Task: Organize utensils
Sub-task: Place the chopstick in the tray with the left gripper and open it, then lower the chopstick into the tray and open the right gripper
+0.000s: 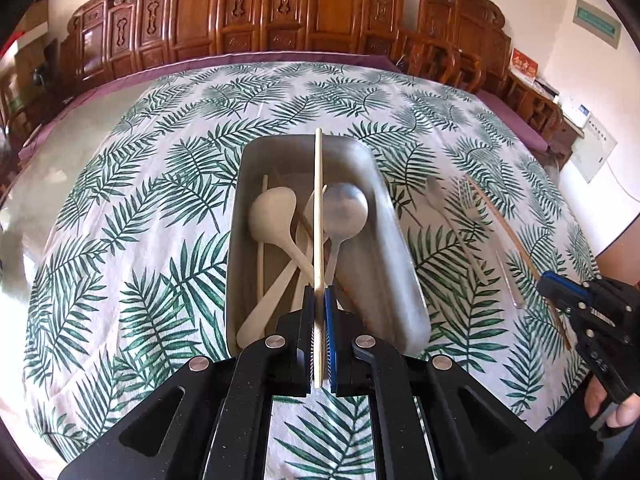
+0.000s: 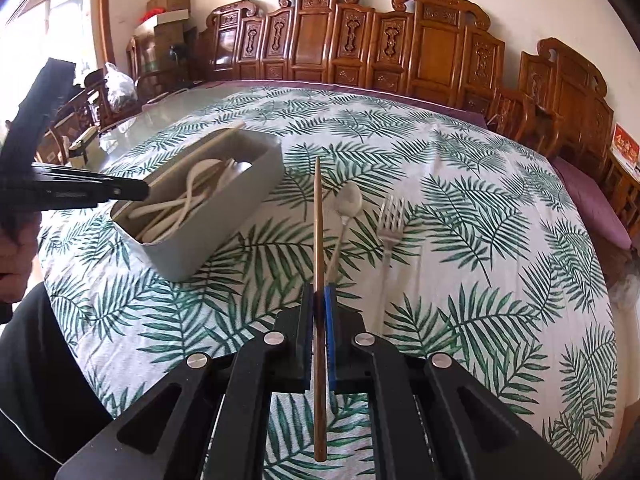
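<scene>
L gripper: fingers closed on pale chopstick, held over bin, stick's long axis running near-to-far along the bin's length, so prob. just lower and let go. Bin already has spoons + other sticks. R of bin on counter: spoon, then fork. R gripper: fingers closed on brown chopstick, pointing far; bin lies to its left, so it must swing left.
</scene>
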Demonstrator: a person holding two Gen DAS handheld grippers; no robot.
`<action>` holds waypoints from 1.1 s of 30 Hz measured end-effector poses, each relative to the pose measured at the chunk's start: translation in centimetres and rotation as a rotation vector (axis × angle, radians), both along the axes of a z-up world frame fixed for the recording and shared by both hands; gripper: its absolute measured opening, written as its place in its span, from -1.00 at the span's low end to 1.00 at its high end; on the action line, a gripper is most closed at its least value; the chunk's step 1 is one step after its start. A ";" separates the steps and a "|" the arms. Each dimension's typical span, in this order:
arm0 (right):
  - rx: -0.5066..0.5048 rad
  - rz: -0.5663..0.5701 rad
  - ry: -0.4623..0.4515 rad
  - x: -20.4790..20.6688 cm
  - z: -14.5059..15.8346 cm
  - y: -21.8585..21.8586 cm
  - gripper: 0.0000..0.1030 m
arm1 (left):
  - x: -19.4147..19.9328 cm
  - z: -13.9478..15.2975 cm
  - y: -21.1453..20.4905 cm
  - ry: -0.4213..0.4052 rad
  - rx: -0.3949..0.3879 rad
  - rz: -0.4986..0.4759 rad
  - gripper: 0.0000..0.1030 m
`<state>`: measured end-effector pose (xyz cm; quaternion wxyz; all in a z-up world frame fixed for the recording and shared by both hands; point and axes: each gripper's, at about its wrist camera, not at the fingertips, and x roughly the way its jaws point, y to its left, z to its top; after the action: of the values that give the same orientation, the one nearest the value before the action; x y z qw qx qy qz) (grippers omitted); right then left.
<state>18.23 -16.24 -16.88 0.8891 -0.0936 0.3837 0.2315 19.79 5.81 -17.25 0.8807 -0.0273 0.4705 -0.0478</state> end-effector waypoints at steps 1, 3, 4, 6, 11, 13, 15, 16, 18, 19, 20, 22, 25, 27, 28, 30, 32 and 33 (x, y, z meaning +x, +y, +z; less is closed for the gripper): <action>-0.001 0.002 -0.002 0.0 0.1 0.1 -0.88 | 0.2 -0.2 0.0 0.007 0.004 0.000 -0.92; 0.001 0.004 -0.004 0.0 0.3 0.3 -0.88 | 0.5 -0.5 0.1 0.021 0.004 -0.001 -0.92; 0.000 0.004 -0.004 -0.1 0.4 0.4 -0.88 | 0.6 -0.5 0.2 0.022 0.004 -0.001 -0.92; 0.000 0.000 0.000 -0.1 0.4 0.6 -0.88 | 0.9 -0.6 0.2 0.026 0.006 -0.002 -0.92; 0.011 -0.001 0.014 0.1 0.5 1.2 -0.88 | 1.6 -0.8 0.3 0.030 0.013 -0.006 -0.92; 0.011 0.003 0.013 0.1 0.8 1.6 -0.88 | 1.9 -0.8 0.4 0.034 0.016 -0.006 -0.92; 0.013 0.011 0.010 0.1 1.2 2.1 -0.88 | 2.0 -0.5 0.7 0.030 0.012 -0.004 -0.92; 0.014 0.014 0.008 0.1 1.3 2.3 -0.88 | 1.9 -0.3 0.9 0.024 0.011 -0.003 -0.92; 0.014 0.021 0.002 0.2 1.8 2.8 -0.88 | 1.7 0.3 1.2 0.011 0.007 -0.004 -0.92; 0.015 0.024 0.000 0.2 2.0 3.0 -0.88 | 1.7 0.5 1.4 0.008 0.006 -0.005 -0.91; 0.017 0.028 -0.002 0.3 2.3 3.3 -0.88 | 1.5 0.9 1.6 0.003 0.008 -0.006 -0.90; 0.019 0.036 -0.007 0.4 2.7 3.9 -0.88 | 1.3 1.5 1.9 -0.009 0.017 -0.007 -0.80; 0.025 0.048 -0.015 0.5 3.4 4.7 -0.88 | 0.7 2.8 2.6 -0.035 0.039 -0.015 -0.68; 0.029 0.054 -0.019 0.5 3.8 5.2 -0.88 | 0.1 3.7 3.2 -0.052 0.057 -0.019 -0.66; 0.032 0.057 -0.019 0.6 4.0 5.6 -0.88 | -0.1 4.1 3.4 -0.060 0.063 -0.022 -0.64; 0.037 0.063 -0.020 0.7 4.2 6.1 -0.88 | -0.7 4.9 3.9 -0.077 0.073 -0.024 -0.55; 0.038 0.069 -0.019 0.8 4.4 6.8 -0.88 | -1.2 5.5 4.4 -0.093 0.076 -0.025 -0.49; 0.039 0.074 -0.018 0.8 4.5 7.3 -0.88 | -1.5 5.9 4.6 -0.100 0.077 -0.026 -0.46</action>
<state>19.05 -8.98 -12.38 0.8850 -0.0924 0.3674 0.2707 18.31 10.41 -11.37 0.9028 0.0153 0.4277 -0.0425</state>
